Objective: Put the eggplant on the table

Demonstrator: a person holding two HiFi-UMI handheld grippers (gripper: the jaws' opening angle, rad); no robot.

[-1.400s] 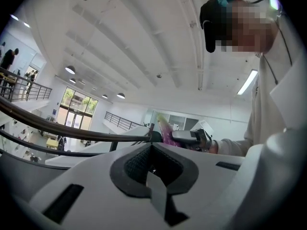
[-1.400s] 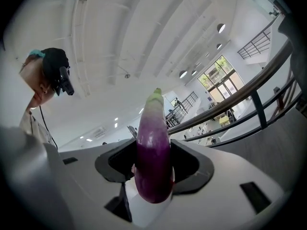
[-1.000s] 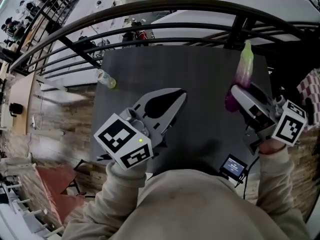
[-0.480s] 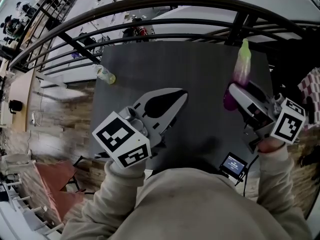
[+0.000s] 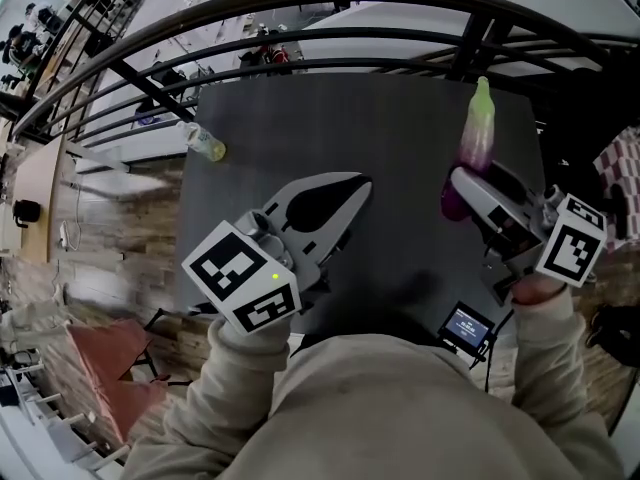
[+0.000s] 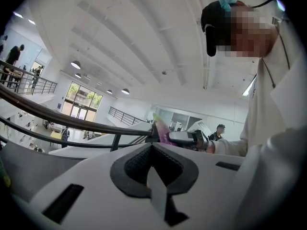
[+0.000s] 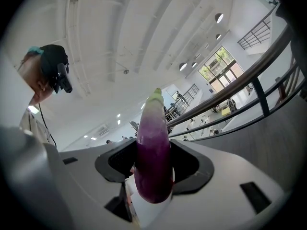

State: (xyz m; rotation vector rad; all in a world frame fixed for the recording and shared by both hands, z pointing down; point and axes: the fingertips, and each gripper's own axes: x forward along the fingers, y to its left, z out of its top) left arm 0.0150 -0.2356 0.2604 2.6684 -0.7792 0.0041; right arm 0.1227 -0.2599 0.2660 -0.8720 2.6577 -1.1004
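Head view first: the eggplant (image 5: pixel 474 146) isn't on the tabletop (image 5: pixel 330 118) yet. It's up in the right claw (image 5: pixel 455 196), over the right side of the dark surface, not far from the railing end. The claw has it by the fat purple end, and the rest sticks straight out past the jaw tips, away from the person, with the pale green stem end farthest out. So its long axis pretty much continues the line the claw points along. The left claw (image 5: pixel 352 190) hangs over the middle of the tabletop, well apart from the eggplant, and isn't doing anything. There's a small bottle (image 5: pixel 206 145) near the left edge, nowhere near the action.

Left gripper view: the jaws are pressed together with nothing between them, so that one's closed and empty. Beyond its tips you can just see the eggplant's purple body and the other claw off in the distance.

Right gripper view: this settles the grip. The eggplant sits dead centre between the two jaws, both dark pads hugging its purple end, and the jaws stand wide because the thing is chunky. The stem end reaches forward and up in the picture, with grey tabletop showing low on the right.

My read: the tabletop lies right under the load, so the right hand just needs to come down with the eggplant lengthwise and let go. I'd keep it low before releasing, since it's round and could roll.
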